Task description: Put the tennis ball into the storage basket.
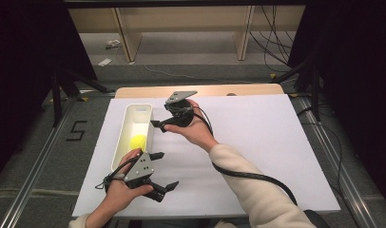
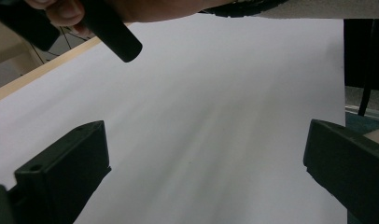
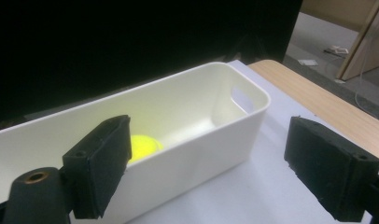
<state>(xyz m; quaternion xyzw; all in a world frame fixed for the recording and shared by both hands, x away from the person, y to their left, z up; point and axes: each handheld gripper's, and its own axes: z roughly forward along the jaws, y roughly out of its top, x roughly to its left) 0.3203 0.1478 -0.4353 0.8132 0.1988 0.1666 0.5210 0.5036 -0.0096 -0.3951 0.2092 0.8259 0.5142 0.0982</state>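
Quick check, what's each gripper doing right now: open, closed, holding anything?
Left gripper: open, holding nothing, over the white board.
Right gripper: open, holding nothing, beside the white bin with the yellow ball inside.

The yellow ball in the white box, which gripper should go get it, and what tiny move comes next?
Probably the right gripper: tip it down over the rim of the white box toward the yellow ball. Its jaws are open and empty and already face the box, with the ball lying on the box floor just past the near wall. The left gripper points away over the bare white sheet.
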